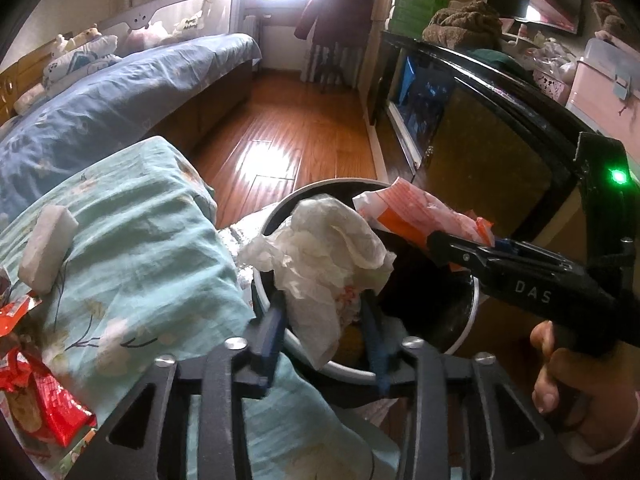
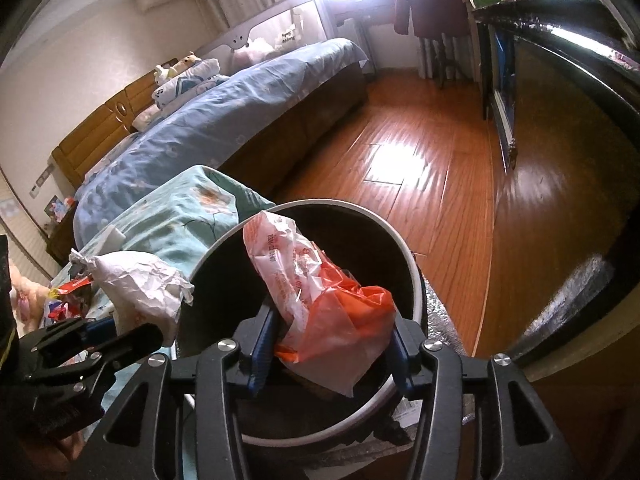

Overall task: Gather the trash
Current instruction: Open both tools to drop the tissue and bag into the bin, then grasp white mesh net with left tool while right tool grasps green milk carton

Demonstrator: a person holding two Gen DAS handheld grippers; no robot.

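Crumpled white tissue paper (image 1: 324,248) sits between the blue pads of my left gripper (image 1: 324,312), above the near rim of a round bin (image 1: 474,308) with a white rim and a dark inside. A gap shows between the paper and the right pad, so these jaws stand open. My right gripper (image 2: 332,332) is shut on an orange and white plastic bag (image 2: 316,304), which fills the space between its pads over the bin (image 2: 416,280). In the left wrist view the right gripper (image 1: 452,244) reaches in from the right with the bag (image 1: 416,208) sticking out past its tips.
A bed with teal floral cloth (image 1: 152,248) lies left of the bin. On it lie red snack wrappers (image 1: 52,400) and a white block (image 1: 48,248). A dark cabinet (image 1: 500,152) stands to the right. Wooden floor (image 2: 420,168) runs beyond. A hand (image 1: 560,380) grips the right tool.
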